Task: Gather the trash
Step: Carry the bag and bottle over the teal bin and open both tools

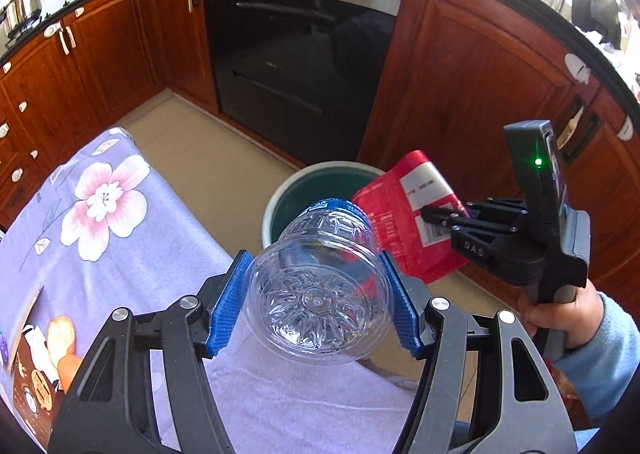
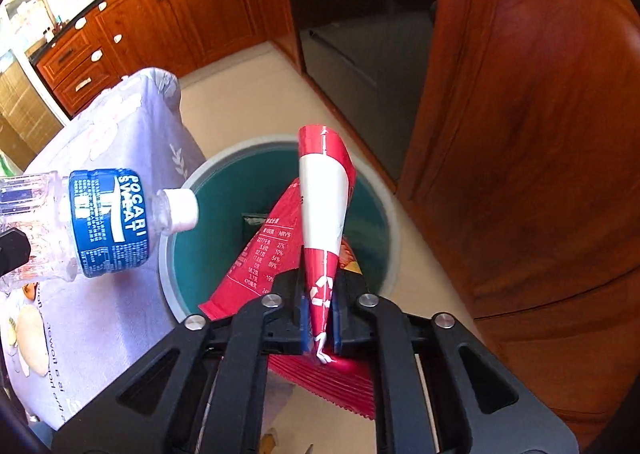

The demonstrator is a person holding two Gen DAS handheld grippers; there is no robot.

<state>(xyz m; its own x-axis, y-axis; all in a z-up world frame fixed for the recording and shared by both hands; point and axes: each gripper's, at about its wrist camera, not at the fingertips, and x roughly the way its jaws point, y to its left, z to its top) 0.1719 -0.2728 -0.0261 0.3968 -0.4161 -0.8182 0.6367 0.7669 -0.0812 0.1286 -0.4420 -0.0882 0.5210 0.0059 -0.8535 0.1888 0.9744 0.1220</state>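
My left gripper (image 1: 316, 302) is shut on a clear plastic bottle (image 1: 320, 286) with a blue label, held sideways, base toward the camera, neck pointing at the bin. In the right wrist view the bottle (image 2: 108, 222) reaches in from the left, its white cap over the bin's rim. My right gripper (image 2: 320, 318) is shut on a red snack wrapper (image 2: 324, 206) and holds it above the bin. The left wrist view shows the right gripper (image 1: 434, 214) pinching the wrapper (image 1: 404, 214). The bin (image 1: 280, 194) (image 2: 384, 222) is round, white-rimmed, green inside, and stands on the floor beside the table.
A table with a floral lilac cloth (image 1: 120, 222) (image 2: 120, 134) lies to the left, with printed packaging (image 1: 36, 370) on its near corner. Wooden cabinets (image 1: 460, 66) (image 2: 540, 134) and a black oven (image 1: 296, 54) stand behind the bin. Beige floor (image 1: 192, 122) lies between.
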